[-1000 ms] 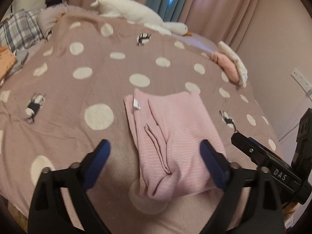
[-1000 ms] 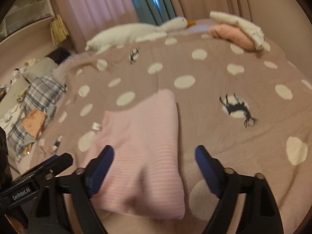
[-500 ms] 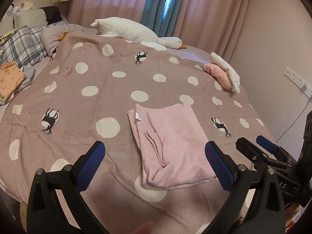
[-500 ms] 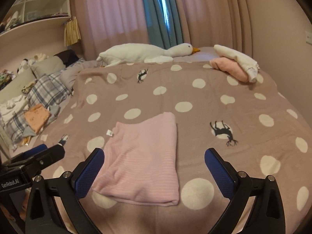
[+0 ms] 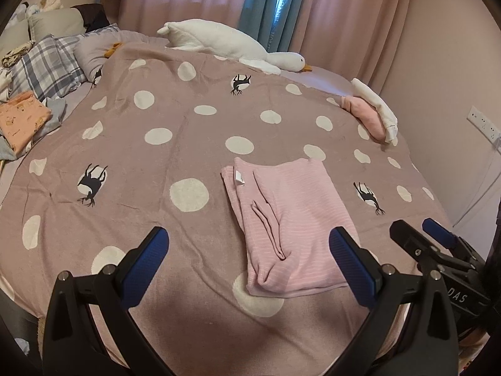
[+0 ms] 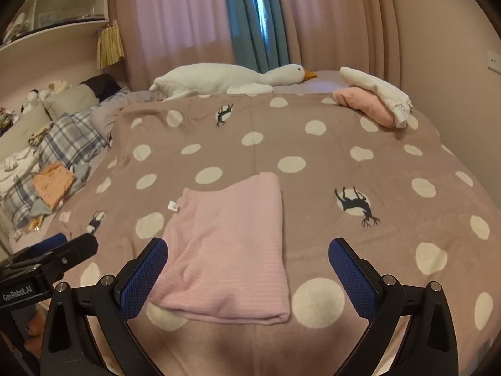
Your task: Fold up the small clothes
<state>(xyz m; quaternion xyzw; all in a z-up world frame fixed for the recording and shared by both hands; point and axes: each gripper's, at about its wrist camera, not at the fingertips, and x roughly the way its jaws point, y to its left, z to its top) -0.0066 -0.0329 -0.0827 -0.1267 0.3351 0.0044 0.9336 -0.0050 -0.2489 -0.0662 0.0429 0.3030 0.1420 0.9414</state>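
A folded pink striped garment (image 5: pixel 291 228) is lying flat on the polka-dot blanket (image 5: pixel 162 169) that is covering the bed, near the front edge of the bed and nearest to both grippers. In the left wrist view its layered edges and a small white label (image 5: pixel 239 178) are showing along its left side, with a narrow fold running down its middle. In the right wrist view the same garment (image 6: pixel 228 250) is presenting a smooth top face, with the label (image 6: pixel 173 206) sticking out at its upper left corner.

The left gripper (image 5: pixel 250 263) is hovering above the blanket with its blue-padded fingers (image 5: pixel 145 263) spread wide and holding nothing; the garment is sitting between them, toward the right finger. The right gripper (image 6: pixel 247 275) is likewise hovering with its fingers (image 6: pixel 352 279) wide apart and empty, the garment's near left corner lying just beside the left finger in that view. Each gripper is showing at the edge of the other's view: the right gripper (image 5: pixel 438 250) at the lower right, the left gripper (image 6: pixel 47 257) at the lower left.

At the far side of the bed a white plush goose (image 6: pixel 231 78) is lying along the curtains (image 6: pixel 194 15). A stack of folded clothes (image 6: pixel 372 100), white over pink, is resting at the far right corner. A plaid pillow (image 5: pixel 50 65) and an orange patterned cloth (image 5: pixel 22 119) are sitting off the left side.
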